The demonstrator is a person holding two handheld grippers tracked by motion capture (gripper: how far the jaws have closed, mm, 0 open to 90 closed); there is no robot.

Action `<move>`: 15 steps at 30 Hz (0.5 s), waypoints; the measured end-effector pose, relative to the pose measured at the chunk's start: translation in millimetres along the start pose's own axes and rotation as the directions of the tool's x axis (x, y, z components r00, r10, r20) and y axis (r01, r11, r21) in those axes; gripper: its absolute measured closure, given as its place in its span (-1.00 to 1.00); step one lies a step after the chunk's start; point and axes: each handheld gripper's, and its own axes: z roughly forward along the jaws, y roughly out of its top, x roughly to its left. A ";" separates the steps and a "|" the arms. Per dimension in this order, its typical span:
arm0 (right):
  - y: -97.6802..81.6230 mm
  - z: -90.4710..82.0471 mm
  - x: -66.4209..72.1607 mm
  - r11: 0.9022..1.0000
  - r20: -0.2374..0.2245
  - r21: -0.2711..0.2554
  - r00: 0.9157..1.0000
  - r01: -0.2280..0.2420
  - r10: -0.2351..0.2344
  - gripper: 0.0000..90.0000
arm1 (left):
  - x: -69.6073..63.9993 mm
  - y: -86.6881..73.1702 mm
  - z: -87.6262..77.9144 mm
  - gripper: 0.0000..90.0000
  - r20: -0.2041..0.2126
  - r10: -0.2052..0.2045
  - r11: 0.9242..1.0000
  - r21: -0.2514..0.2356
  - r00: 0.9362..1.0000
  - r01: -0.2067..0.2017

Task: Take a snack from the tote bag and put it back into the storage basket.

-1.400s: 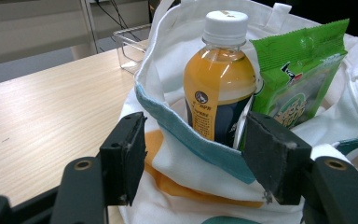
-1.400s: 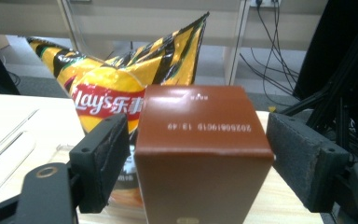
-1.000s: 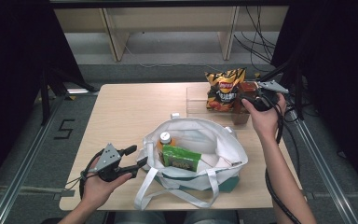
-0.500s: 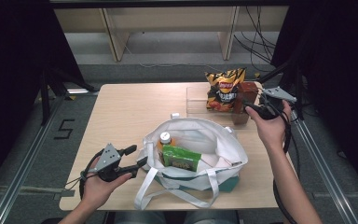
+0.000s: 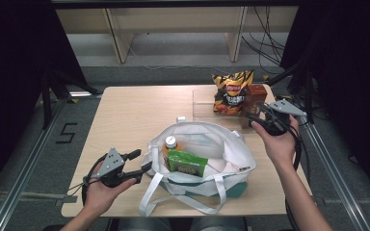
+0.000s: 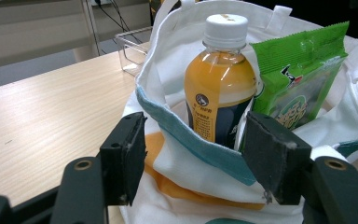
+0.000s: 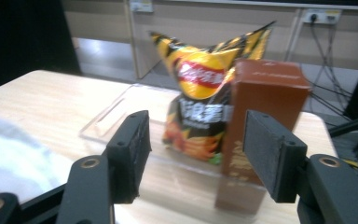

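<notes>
My left tongs straddle the bag rim, pads wide and not pressing, I think to steady the mouth beside the bottle and green packet. My right tongs stand empty, jaws just narrowing with nothing between them, backed off from the box and chips ahead in the clear tray. I judge both were just set there. The bag hides the bottle's base; the right gripper view is blurred.

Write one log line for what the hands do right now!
left gripper: open at bag rim | right gripper: open, closing, empty, before box and chips
</notes>
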 end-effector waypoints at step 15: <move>-15.0 -18.9 45.2 0.998 -0.200 0.038 0.979 0.046 -0.038 0.11 | 2.2 -0.5 0.4 -0.14 0.005 -0.013 1.000 -0.011 1.000 0.013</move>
